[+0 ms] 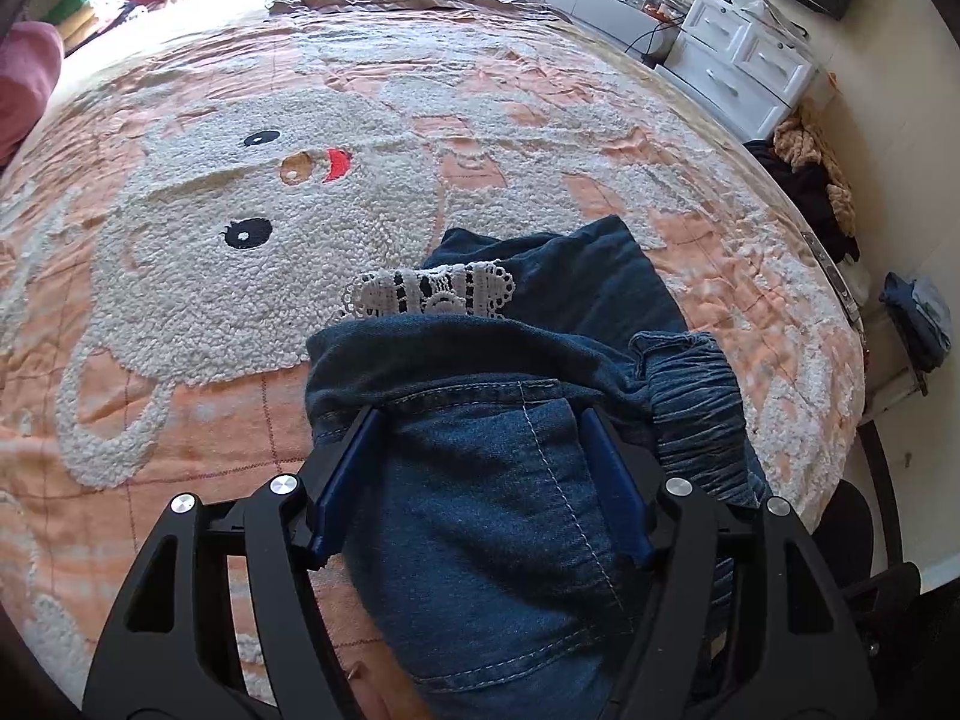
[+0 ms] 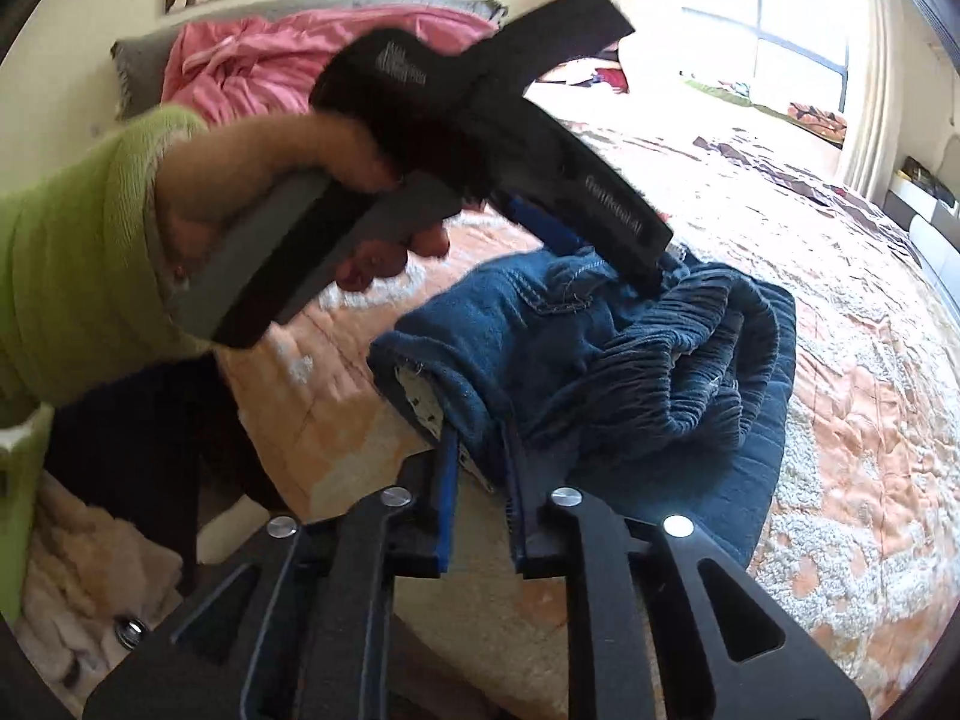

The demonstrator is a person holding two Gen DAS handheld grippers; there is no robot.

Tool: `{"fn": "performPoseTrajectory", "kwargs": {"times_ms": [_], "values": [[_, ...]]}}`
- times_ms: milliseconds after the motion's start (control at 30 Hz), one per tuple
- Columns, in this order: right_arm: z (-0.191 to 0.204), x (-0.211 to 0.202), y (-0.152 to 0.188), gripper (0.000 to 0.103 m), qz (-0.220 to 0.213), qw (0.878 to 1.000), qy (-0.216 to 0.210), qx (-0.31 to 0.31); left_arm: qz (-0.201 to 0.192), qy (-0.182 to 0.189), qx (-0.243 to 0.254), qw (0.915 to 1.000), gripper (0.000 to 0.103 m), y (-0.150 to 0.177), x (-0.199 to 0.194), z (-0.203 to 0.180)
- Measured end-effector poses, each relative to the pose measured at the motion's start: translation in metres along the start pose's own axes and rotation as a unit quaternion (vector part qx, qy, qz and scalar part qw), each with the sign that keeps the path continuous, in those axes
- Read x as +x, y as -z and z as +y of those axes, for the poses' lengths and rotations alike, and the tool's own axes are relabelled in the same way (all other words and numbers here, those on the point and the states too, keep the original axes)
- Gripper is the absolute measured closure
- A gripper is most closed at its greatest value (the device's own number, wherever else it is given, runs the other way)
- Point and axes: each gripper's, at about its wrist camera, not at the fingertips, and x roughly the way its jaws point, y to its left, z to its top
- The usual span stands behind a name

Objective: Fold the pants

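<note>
The blue denim pants lie bunched on the bed, with a white lace trim at their far end and a gathered elastic waistband. My left gripper is wide open, its fingers straddling a fold of the denim. In the right wrist view the pants lie folded on the bed. My right gripper is shut on a folded denim edge with lace inside it. The left gripper, held by a hand in a green sleeve, points down into the pants' far side.
The bed has an orange quilt with a white bunny pattern. A white drawer unit and clothes pile stand beside the bed on the right. A pink blanket lies at the headboard. A window is beyond the bed.
</note>
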Motion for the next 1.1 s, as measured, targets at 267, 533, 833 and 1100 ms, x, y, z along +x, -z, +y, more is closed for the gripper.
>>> {"fn": "performPoseTrajectory", "kwargs": {"times_ms": [267, 533, 833, 1100], "values": [[0.003, -0.018, -0.008, 0.071, -0.019, 1.0, -0.005, 0.009, -0.005, -0.002, 0.003, 1.0, 0.04, 0.001, -0.004, -0.002], [-0.01, -0.043, -0.005, 0.051, -0.047, 0.998, -0.003, 0.05, -0.011, -0.004, 0.007, 0.9999, 0.038, 0.003, -0.009, -0.006], [-0.034, -0.067, -0.002, 0.039, -0.073, 0.991, 0.03, 0.109, -0.02, -0.005, 0.012, 0.9997, 0.036, 0.007, -0.017, -0.01], [-0.051, -0.075, 0.001, 0.025, -0.083, 0.985, 0.06, 0.138, -0.041, -0.001, 0.01, 0.9991, 0.027, 0.01, -0.038, -0.012]]}}
